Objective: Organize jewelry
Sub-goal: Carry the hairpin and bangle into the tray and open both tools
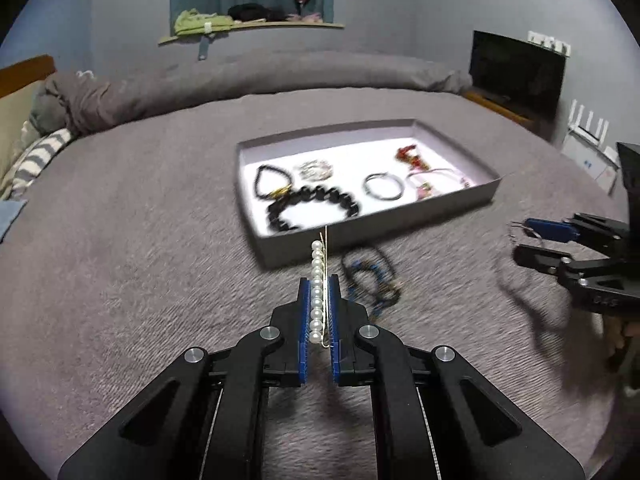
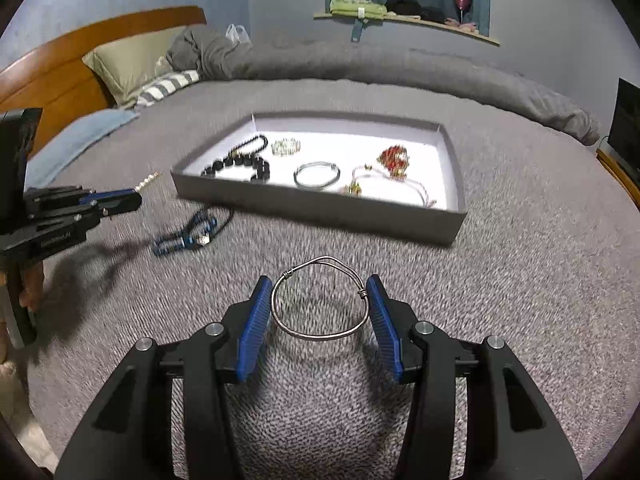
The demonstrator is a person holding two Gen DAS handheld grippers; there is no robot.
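My left gripper is shut on a pearl hair clip and holds it above the bed, just short of the grey tray. My right gripper is shut on a silver wire bangle, gripped across its width, above the grey bedspread. The tray holds black bead bracelets, a silver bangle, a crystal bracelet, pink cord bracelets and a red piece. A blue and black beaded bracelet lies on the bed in front of the tray; it also shows in the right wrist view.
The grey bedspread covers the bed. Pillows and a wooden headboard are at the left. A rolled duvet lies behind the tray. A TV stands at the right. A shelf holds clothes.
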